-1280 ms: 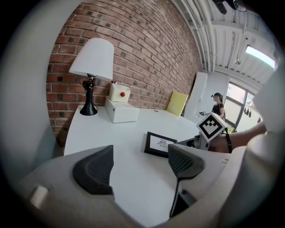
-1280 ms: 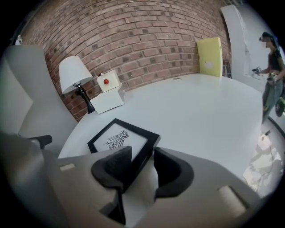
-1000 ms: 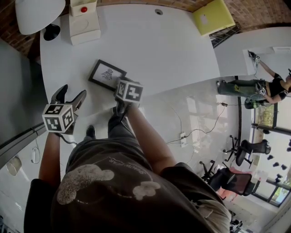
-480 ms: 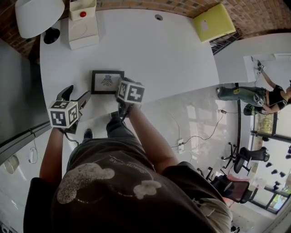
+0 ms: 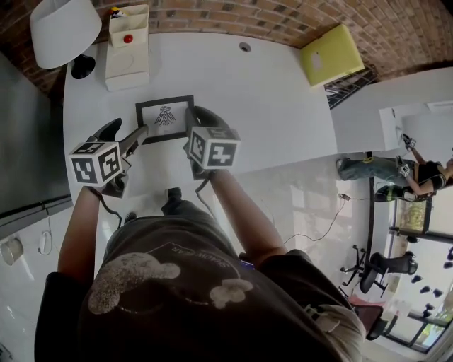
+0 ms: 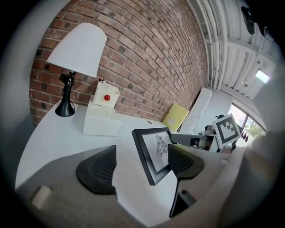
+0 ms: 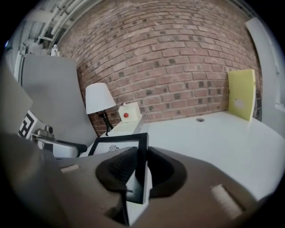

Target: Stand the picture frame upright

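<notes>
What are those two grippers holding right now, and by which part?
The right gripper clamps the picture frame by its right-hand edge. The left gripper is open and holds nothing.

- 1 s back: picture frame (image 5: 165, 118) lies flat, turned cornerwise, left of centre in the head view.
- 0.5 s back: frame is squared to the near table (image 5: 276, 106) edge.
- Now: frame sits higher in the picture, its face tipped up off the table.
- Right gripper (image 5: 197, 118): jaws are narrower than 1 s back and now pinch the frame's right edge. Before, they sat by its lower right corner.
- Left gripper (image 5: 125, 134): shifts from the lower left of the picture up to just beside the frame's lower left corner.
- Head view itself tips up: more brick wall (image 5: 233, 18) shows along the top.
</notes>
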A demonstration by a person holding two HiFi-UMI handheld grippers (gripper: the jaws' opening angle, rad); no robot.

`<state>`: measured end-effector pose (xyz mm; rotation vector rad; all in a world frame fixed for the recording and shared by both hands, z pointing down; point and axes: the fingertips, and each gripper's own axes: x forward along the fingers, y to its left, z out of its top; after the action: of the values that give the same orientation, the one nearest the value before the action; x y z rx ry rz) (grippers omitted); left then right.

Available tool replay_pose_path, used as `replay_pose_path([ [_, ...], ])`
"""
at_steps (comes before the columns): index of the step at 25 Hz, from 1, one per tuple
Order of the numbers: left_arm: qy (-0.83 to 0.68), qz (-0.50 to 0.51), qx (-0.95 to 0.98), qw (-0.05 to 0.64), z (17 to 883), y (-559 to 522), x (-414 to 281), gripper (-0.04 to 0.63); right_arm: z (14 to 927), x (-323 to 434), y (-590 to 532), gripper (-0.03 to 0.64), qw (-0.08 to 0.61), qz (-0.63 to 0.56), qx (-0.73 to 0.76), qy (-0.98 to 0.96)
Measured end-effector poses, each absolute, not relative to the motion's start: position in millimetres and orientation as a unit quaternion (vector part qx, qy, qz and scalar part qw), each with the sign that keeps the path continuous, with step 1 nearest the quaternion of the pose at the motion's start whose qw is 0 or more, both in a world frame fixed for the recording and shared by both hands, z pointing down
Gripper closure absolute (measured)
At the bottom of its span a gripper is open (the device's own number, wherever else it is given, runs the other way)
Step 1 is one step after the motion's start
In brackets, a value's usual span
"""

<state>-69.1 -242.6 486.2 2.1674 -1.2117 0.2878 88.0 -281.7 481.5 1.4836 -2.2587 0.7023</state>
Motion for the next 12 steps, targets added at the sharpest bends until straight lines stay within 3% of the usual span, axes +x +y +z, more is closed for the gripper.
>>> replay_pose_path([
  [8, -0.468, 0.079, 0.828, 0.298, 452, -269, -31, 0.313, 437, 101, -306, 0.540, 0.149, 0.158, 0.473, -0.854],
  [12, -0.478, 0.087, 0.826, 0.284, 444, -277, -20, 0.423, 424, 113, -312, 0.540, 0.132, 0.131, 0.457, -0.870],
])
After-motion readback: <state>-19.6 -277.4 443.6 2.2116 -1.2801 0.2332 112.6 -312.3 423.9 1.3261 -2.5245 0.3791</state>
